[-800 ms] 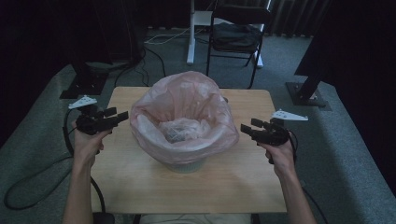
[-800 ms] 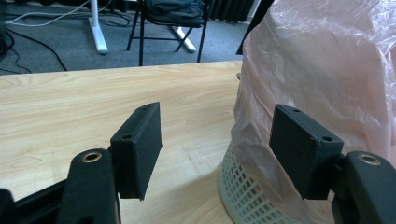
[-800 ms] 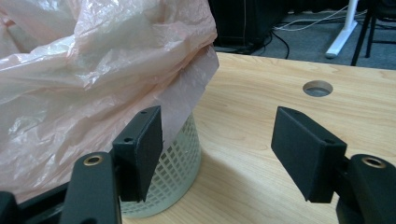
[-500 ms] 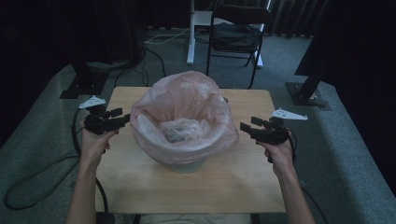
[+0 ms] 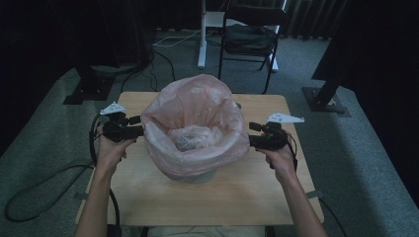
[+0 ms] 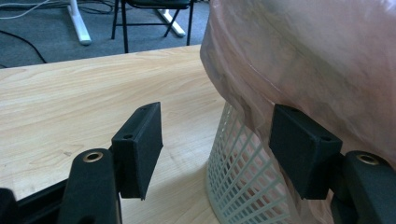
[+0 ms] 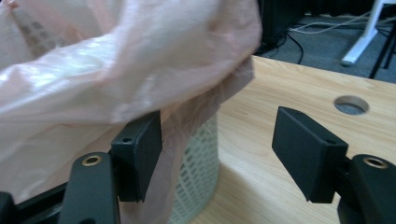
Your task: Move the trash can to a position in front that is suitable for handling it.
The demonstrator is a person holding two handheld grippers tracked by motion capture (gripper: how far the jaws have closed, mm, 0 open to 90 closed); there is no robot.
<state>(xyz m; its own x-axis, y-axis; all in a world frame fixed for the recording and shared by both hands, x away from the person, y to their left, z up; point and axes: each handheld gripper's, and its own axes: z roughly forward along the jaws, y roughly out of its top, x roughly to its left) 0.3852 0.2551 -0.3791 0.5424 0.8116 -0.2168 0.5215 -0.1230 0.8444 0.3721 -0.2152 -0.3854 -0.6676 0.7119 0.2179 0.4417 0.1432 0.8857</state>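
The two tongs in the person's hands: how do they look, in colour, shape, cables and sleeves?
Both the left tongs and the right tongs are black, each carrying a pale grey three-cornered plate on top. Their jaws end in flat, black rectangular pads with small screw holes, and a brass-coloured ring sits at each jaw's base. A black cable trails from each. The forearms are bare, with no sleeves in view.

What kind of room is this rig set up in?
Probably a lab or recording studio rather than a home. A lone wooden table stands on grey carpet, dark curtains hang round it, black stand bases flank it, and cables trail across the floor. A folding chair stands behind.
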